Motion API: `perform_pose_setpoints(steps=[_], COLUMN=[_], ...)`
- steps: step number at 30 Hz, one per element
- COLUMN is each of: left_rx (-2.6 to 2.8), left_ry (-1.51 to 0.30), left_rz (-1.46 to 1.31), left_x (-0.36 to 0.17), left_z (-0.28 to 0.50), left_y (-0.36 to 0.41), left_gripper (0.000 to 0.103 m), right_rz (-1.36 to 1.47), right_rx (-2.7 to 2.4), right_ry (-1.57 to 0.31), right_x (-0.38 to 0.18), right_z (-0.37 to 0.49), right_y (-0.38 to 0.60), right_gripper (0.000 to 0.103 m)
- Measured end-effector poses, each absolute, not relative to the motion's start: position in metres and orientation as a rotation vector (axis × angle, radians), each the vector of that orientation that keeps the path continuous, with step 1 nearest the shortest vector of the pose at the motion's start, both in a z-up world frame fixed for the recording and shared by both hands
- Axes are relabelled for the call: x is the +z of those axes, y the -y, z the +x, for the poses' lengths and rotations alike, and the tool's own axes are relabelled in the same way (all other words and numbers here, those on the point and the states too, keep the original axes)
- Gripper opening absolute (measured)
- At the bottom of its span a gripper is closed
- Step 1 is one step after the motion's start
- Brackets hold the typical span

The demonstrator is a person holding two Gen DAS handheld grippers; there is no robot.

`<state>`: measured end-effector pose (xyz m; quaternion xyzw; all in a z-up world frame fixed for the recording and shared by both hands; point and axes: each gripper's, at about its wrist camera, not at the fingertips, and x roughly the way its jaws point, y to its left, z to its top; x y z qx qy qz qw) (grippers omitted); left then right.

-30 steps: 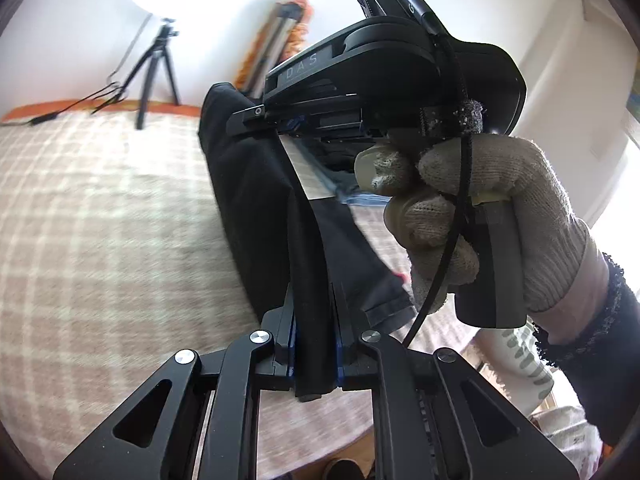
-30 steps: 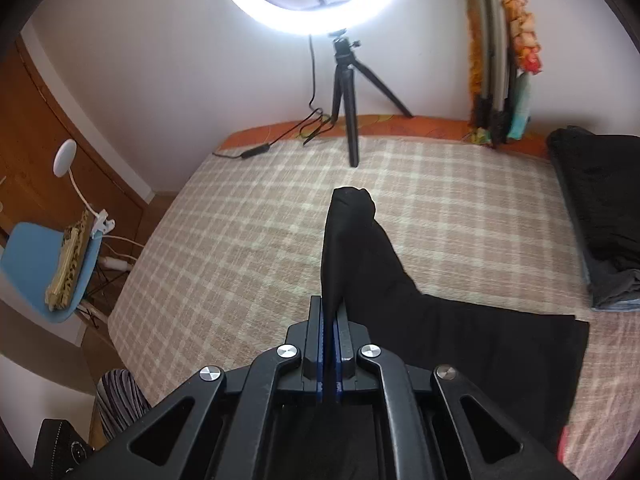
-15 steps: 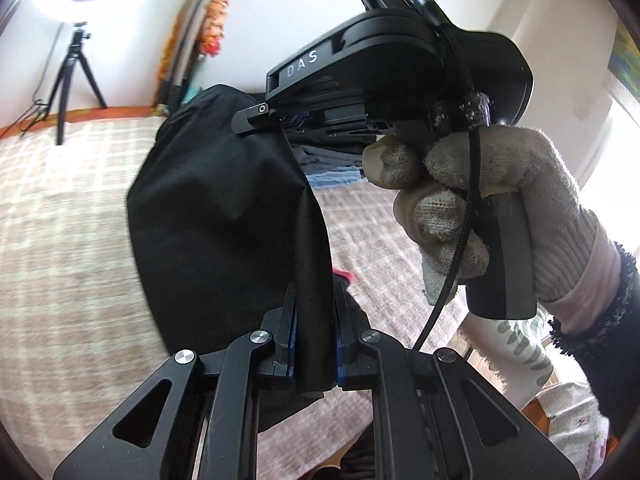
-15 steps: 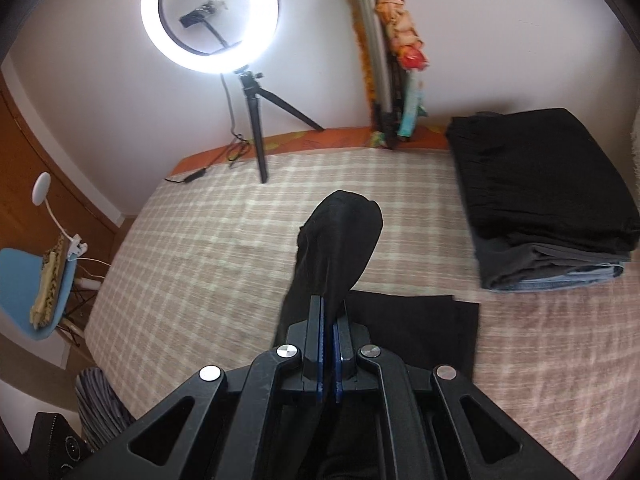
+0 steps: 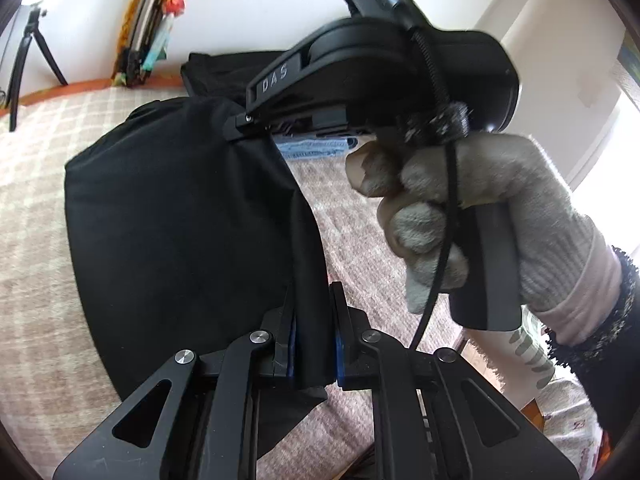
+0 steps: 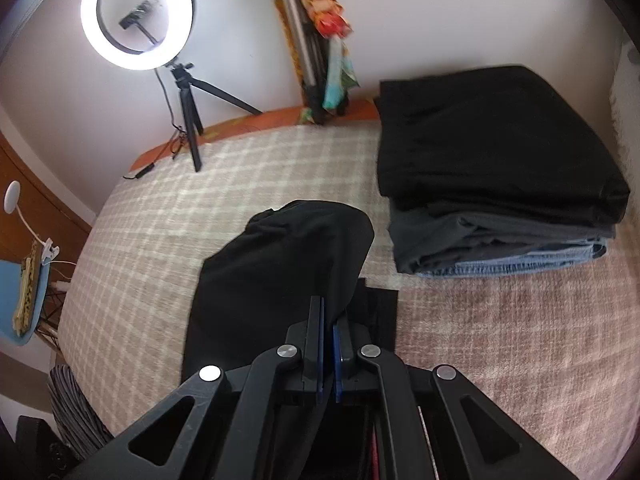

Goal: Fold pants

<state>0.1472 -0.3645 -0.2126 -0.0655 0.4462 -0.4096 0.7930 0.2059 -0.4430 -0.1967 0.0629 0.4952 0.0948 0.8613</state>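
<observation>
Both tools were clamped on the black pants (image 5: 180,232), which hung lifted above the checked bed (image 6: 168,216). The left tool (image 5: 314,344) pinched a bunched edge of cloth between its blue pads. The right tool (image 6: 329,344) gripped another fold; in the left view its fingers (image 5: 244,122) bit the upper edge of the pants, with the gloved right hand (image 5: 472,216) around the handle. Part of the pants lay flat on the bed just under the right tool. A stack (image 6: 500,184) of folded clothes sat near, to the right. A ring light (image 6: 138,16) on a tripod stood at the far edge.
</observation>
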Motion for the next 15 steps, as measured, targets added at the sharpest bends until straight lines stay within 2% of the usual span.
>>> perform_pose_setpoints(steps=[3, 9, 15], left_rx=[-0.889, -0.937, -0.892], left_ry=[-0.995, -1.043, -0.923], left_rz=[-0.144, -0.115, 0.011], left_x=[-0.220, -0.220, -0.196], left_z=[0.151, 0.142, 0.130], left_y=[0.371, 0.364, 0.317], left_gripper=[0.026, 0.027, 0.027], right_rz=[0.139, 0.133, 0.121], right_rx=[0.205, 0.229, 0.271], right_ry=[-1.066, -1.096, -1.080], right_x=[-0.214, -0.238, -0.244], right_z=[0.212, 0.216, 0.216], right_y=[0.450, 0.456, 0.460], right_gripper=[0.001, 0.001, 0.001])
